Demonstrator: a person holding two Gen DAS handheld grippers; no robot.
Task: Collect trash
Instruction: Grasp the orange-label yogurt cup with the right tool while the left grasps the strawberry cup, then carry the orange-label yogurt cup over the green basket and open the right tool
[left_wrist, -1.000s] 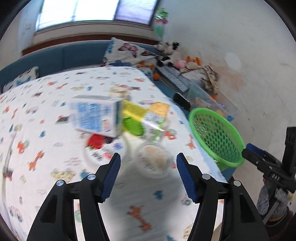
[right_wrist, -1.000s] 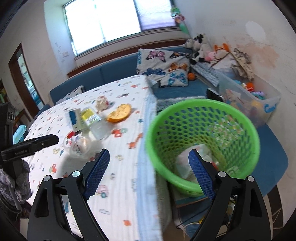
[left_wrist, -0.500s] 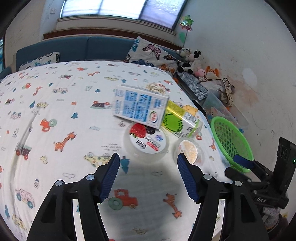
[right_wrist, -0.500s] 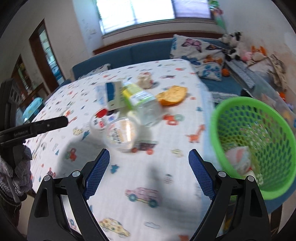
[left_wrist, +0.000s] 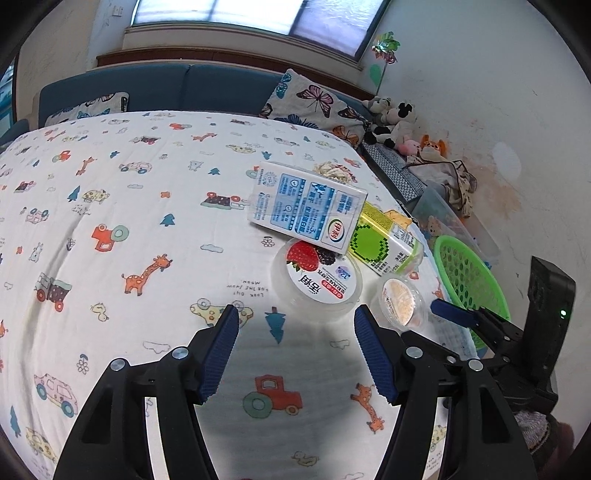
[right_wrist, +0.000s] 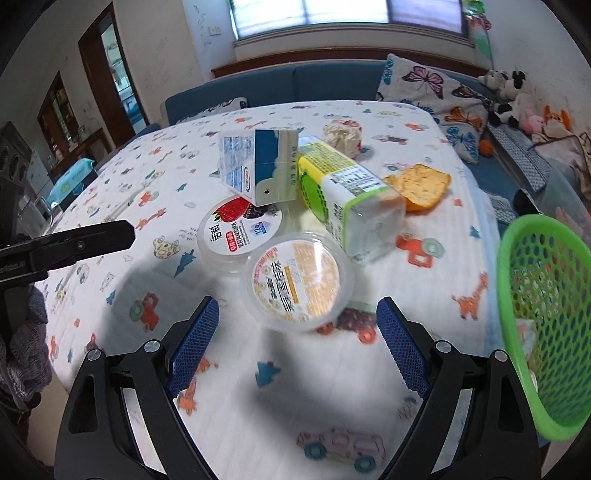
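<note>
Trash lies in a cluster on the patterned tablecloth: a blue-and-white milk carton (left_wrist: 306, 208) (right_wrist: 260, 168), a yellow-green bottle (left_wrist: 384, 242) (right_wrist: 343, 195), a strawberry yogurt cup (left_wrist: 317, 278) (right_wrist: 240, 230), an orange-labelled cup (left_wrist: 400, 301) (right_wrist: 297, 282), an orange peel (right_wrist: 419, 186) and a crumpled paper ball (right_wrist: 341, 134). My left gripper (left_wrist: 295, 354) is open, just before the strawberry cup. My right gripper (right_wrist: 295, 345) is open, just before the orange-labelled cup. The green mesh basket (left_wrist: 469, 284) (right_wrist: 543, 328) stands off the table's right edge.
The table's right edge runs beside the basket. A blue sofa (right_wrist: 295, 83) with butterfly cushions and soft toys (left_wrist: 391, 122) lies behind. A clear storage box (left_wrist: 439, 210) sits against the right wall. The tablecloth (left_wrist: 110, 206) stretches to the left.
My right gripper has swung left from over the basket to the cups on the table. My left gripper has pulled back and turned a little left, so the trash sits farther right.
</note>
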